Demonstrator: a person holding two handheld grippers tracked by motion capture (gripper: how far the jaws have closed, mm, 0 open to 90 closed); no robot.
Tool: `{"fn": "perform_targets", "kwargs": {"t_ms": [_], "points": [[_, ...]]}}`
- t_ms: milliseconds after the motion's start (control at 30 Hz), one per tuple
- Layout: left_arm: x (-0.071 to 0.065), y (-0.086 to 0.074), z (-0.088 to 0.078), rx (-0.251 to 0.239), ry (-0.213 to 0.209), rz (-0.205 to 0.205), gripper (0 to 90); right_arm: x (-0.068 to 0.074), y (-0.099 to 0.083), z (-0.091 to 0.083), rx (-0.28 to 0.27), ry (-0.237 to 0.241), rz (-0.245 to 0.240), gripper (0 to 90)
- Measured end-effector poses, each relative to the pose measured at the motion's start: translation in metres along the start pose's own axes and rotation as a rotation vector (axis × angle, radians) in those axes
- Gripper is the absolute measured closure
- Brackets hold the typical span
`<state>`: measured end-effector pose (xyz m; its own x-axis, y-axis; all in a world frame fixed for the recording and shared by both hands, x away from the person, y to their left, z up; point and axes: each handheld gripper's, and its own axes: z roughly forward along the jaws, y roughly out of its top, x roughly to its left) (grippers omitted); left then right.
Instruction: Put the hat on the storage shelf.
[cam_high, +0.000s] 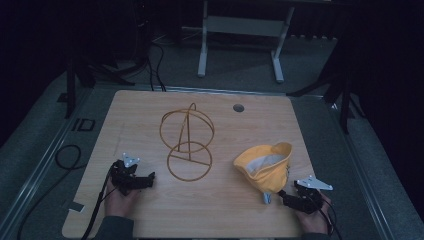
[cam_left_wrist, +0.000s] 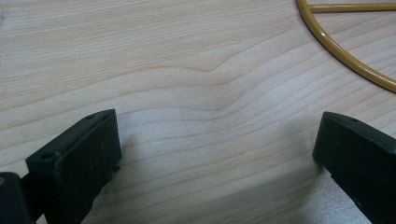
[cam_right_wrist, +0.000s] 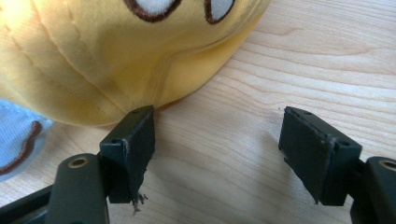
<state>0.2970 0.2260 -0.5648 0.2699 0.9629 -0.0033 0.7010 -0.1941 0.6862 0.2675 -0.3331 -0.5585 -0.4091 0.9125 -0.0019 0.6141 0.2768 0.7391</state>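
On the wooden desk (cam_high: 150, 210), your right gripper (cam_right_wrist: 217, 149) rests beside the yellow cap (cam_high: 267, 167), fingers wide; your left gripper (cam_left_wrist: 217, 154), fingers wide, lies near the wire stand (cam_high: 187, 142).

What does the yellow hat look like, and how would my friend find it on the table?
Start at the wooden table and look to its near right side, beside the gold wire stand in the middle. The yellow hat lies there upside down, just ahead of the right hand-held gripper. It is the one soft, bright yellow thing, with round eyes stitched on it.

Yellow cap (cam_high: 265, 167) with brown-outlined white patches; golden wire stand (cam_high: 187, 142).
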Motion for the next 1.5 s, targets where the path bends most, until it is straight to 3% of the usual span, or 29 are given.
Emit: {"fn": "perform_targets", "kwargs": {"t_ms": [333,467,533,767,900,1000,1267,1500], "points": [[0.0,0.0,0.0,0.0,0.0,0.0,0.8,0.002,0.001,-0.002,0.022,0.007,-0.009,28.1],[0.0,0.0,0.0,0.0,0.0,0.0,0.8,0.003,0.003,-0.006,0.045,0.04,-0.041,41.5],[0.0,0.0,0.0,0.001,0.0,0.0,0.8,0.002,0.002,-0.009,0.048,0.051,-0.035,45.0],[0.0,0.0,0.0,0.0,0.0,0.0,0.8,0.008,-0.001,-0.018,0.059,0.079,-0.055,47.1],[0.0,0.0,0.0,0.0,0.001,-0.001,0.8,0.014,0.0,-0.025,0.05,0.108,-0.042,41.6],[0.0,0.0,0.0,-0.001,0.001,-0.003,0.8,0.021,-0.001,-0.03,0.041,0.142,-0.033,30.9],[-0.001,0.0,0.0,-0.001,0.002,-0.004,0.8,0.03,-0.002,-0.035,0.018,0.18,-0.049,17.3],[-0.001,0.0,0.0,-0.001,0.003,-0.005,0.8,0.042,0.0,-0.031,0.016,0.18,-0.052,10.5]]}}
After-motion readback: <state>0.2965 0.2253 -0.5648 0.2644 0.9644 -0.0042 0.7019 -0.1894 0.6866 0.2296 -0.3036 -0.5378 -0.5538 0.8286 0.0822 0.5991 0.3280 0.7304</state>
